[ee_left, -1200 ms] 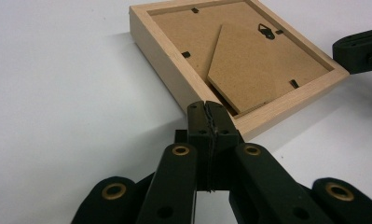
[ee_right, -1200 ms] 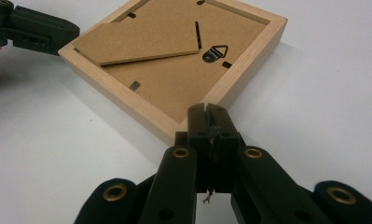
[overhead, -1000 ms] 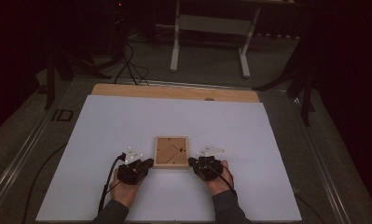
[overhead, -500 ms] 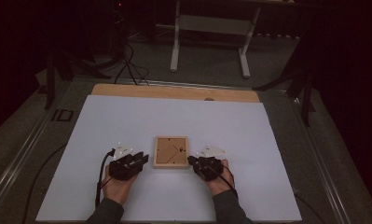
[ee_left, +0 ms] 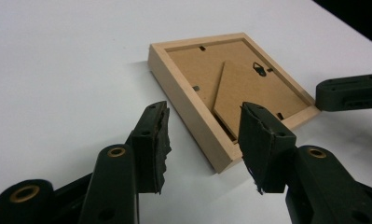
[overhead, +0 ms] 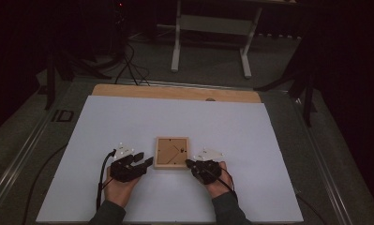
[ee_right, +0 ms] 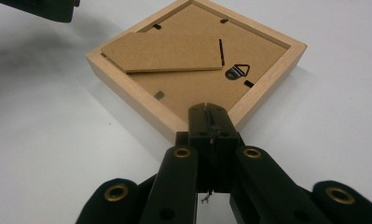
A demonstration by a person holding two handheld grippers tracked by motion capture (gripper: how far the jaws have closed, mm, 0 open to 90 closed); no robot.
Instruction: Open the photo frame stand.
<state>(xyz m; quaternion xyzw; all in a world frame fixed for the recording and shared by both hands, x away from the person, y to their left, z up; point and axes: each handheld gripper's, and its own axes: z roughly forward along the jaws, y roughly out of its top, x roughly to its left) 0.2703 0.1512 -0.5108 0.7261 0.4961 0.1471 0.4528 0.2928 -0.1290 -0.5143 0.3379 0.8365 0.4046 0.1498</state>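
While left hand-held gripper (ee_left: 202, 144) gapes, right hand-held gripper (ee_right: 210, 122) meets frame (ee_right: 193, 65).

Near corner of the picture frame (ee_right: 193, 65) hidden behind the right gripper (ee_right: 210, 122) jaws.

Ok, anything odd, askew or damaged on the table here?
Two things. The picture frame lies face down, its backing and hanger up, with the easel stand lifted slightly off the backing. The left gripper has ragged, torn pads. Nothing is spilled on the white table cover.
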